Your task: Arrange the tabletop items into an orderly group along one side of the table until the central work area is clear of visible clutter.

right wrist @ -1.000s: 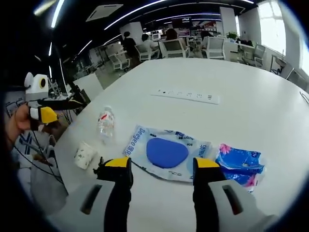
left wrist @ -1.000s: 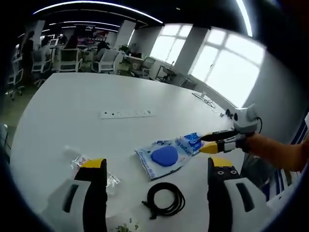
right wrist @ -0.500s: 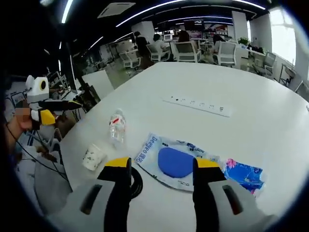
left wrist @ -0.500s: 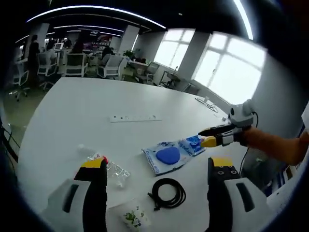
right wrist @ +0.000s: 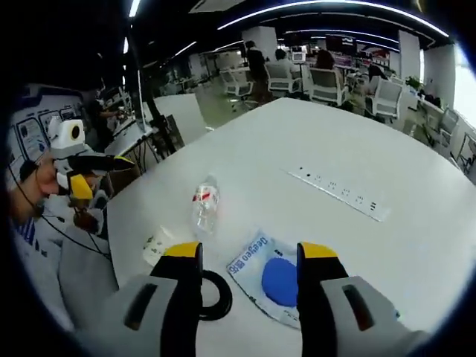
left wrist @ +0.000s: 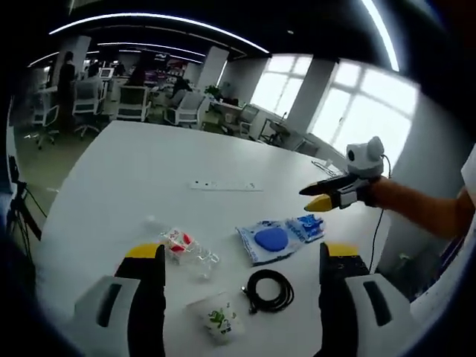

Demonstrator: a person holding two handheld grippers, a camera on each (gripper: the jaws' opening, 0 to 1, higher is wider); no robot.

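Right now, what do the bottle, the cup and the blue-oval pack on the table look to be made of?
The bottle, lying on its side, looks like clear thin plastic, see-through and glinting, with a red label. The cup seems to be matte white paper with a green print, also tipped over. The blue-oval pack looks like glossy plastic film, its printed wrapper wrinkled; what the oval inside is cannot be told.

My left gripper view looks down from above the near edge of the white table, facing across it toward the bright windows, and it is not close to the things. My right gripper view looks from the opposite side, also from above, facing the rows of office chairs. Both views share the middle of the table: the clear plastic bottle, the black cable coil, the blue-and-white packet and the long power strip. Each view also catches the other gripper at its edge.
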